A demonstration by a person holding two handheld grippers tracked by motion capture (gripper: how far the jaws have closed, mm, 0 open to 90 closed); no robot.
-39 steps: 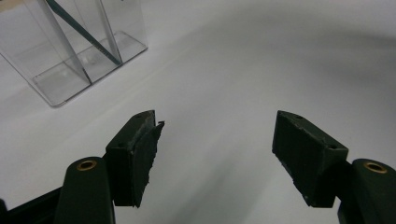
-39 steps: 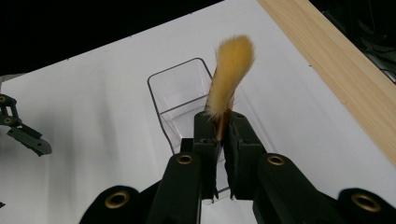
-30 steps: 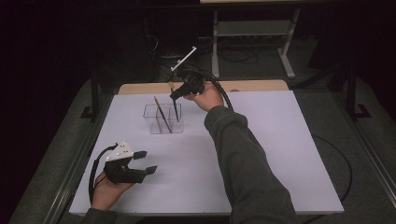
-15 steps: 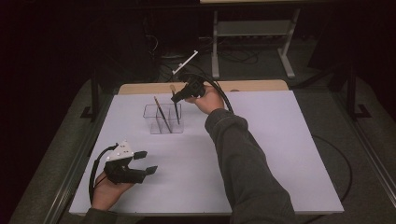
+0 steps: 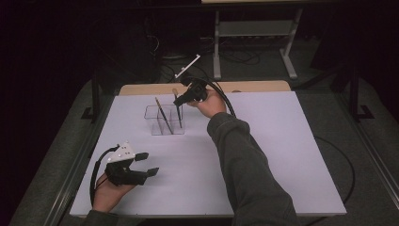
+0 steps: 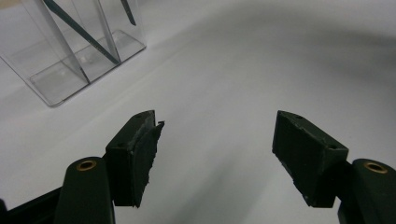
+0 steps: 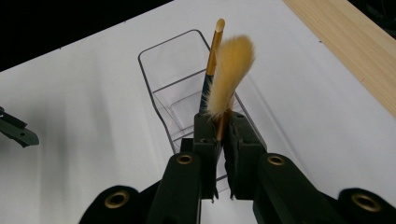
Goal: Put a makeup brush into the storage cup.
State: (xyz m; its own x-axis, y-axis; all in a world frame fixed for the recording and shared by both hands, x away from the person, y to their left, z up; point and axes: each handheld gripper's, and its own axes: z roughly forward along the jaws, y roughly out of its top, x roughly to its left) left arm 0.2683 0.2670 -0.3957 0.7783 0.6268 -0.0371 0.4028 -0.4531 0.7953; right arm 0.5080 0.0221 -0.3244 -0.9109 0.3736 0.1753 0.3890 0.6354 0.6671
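Brush with a yellow, fluffy tip is between the jaws of my right tongs. The jaws are pressed narrow on its thin handle, just under the hairs, and the hairs point up and away in the right gripper view. In the high view my right tongs are above the right part of the clear box, and the dark handle goes down from them into the box. I cannot tell if its lower end touches the bottom.

The box is of clear plastic with thin walls inside that divide it. It stands on the white counter, near the far edge, where a strip of wood is seen. A second brush already leans inside the box, tilted, with its top toward the left. In the right gripper view this second brush has an orange top and stands just behind the yellow hairs.

My left tongs rest low on the counter at the near left side, well apart from the box. Their jaws are wide and nothing is between them. In the left gripper view the box is at the upper left, beyond my left tongs, with dark handles crossing inside it.
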